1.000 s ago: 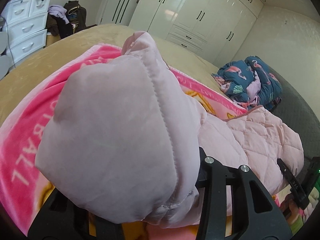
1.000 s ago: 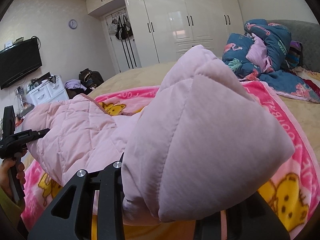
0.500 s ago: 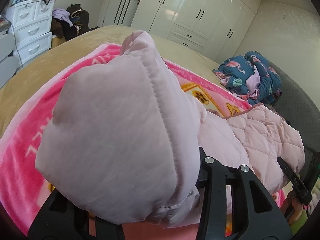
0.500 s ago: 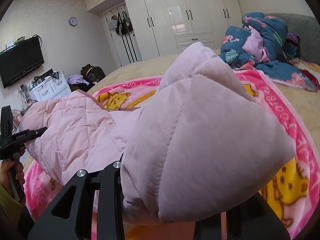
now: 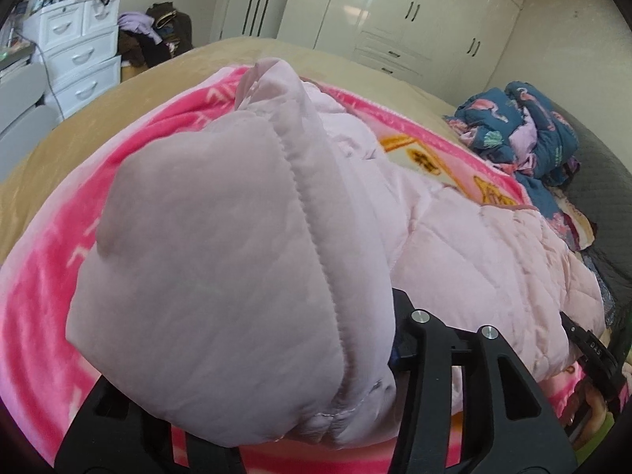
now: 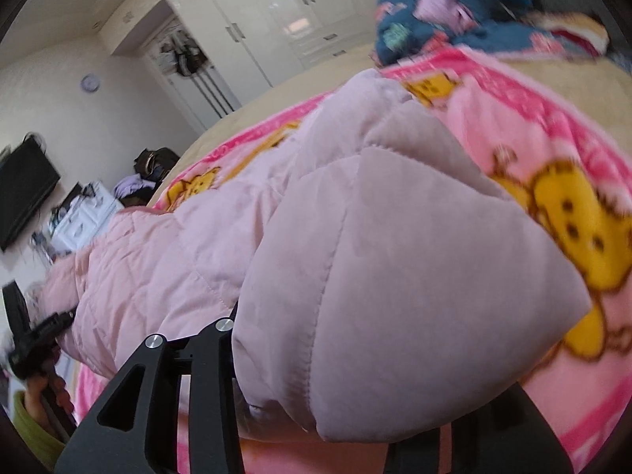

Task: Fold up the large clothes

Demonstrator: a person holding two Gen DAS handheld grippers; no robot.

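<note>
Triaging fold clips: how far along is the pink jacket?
Done: the pink quilted jacket lies across the pink blanket on the bed. In hand: left gripper and right gripper each have a padded jacket end between their jaws, which are opening. Left: no neat fold shows yet; the jacket looks bunched.

glossy white wardrobes [image 5: 395, 19], white drawer unit [image 5: 79, 55], wall-mounted tv [image 6: 23, 193], wall clock [image 6: 90, 83]

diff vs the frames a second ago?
Both grippers, left gripper and right gripper, have come down toward the pink cartoon blanket, the right one rolling; their jaws are opening with the pale pink quilted jacket between them. The blue flamingo bedding and blanket stay put.
</note>
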